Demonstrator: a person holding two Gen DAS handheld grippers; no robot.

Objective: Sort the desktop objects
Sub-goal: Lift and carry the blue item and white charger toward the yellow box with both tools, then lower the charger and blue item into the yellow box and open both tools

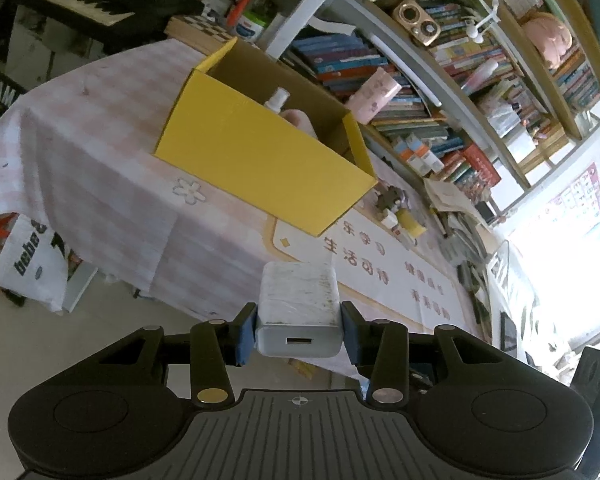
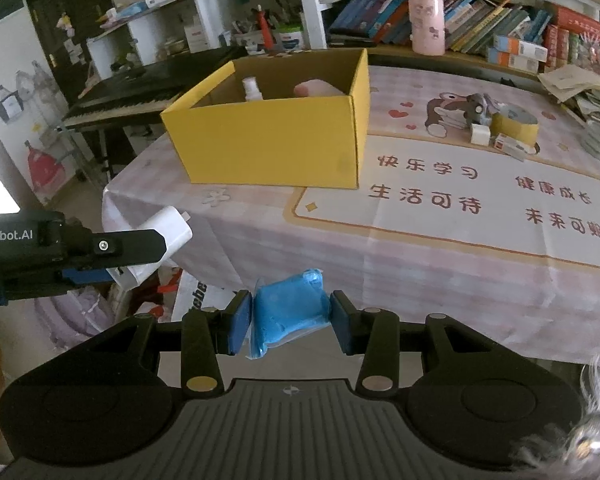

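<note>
My left gripper [image 1: 299, 330] is shut on a white USB charger block [image 1: 298, 304], held in the air before the table's front edge; the charger also shows in the right wrist view [image 2: 156, 236]. My right gripper [image 2: 291, 322] is shut on a blue packet in clear wrap [image 2: 290, 308], also off the table's front edge. An open yellow cardboard box [image 2: 276, 140] stands on the pink checked tablecloth [image 2: 440, 264]; it also shows in the left wrist view [image 1: 260, 160]. Inside it are a white spray bottle [image 2: 252, 90] and a pink object [image 2: 316, 89].
A yellow tape roll [image 2: 514, 124], small boxes [image 2: 500, 140] and a toy figure [image 2: 478, 106] sit at the table's far right. A pink cup [image 2: 426, 24] and books [image 2: 500, 28] line the shelf behind. A keyboard piano [image 2: 124, 96] stands left of the table. Bags [image 1: 28, 264] lie on the floor.
</note>
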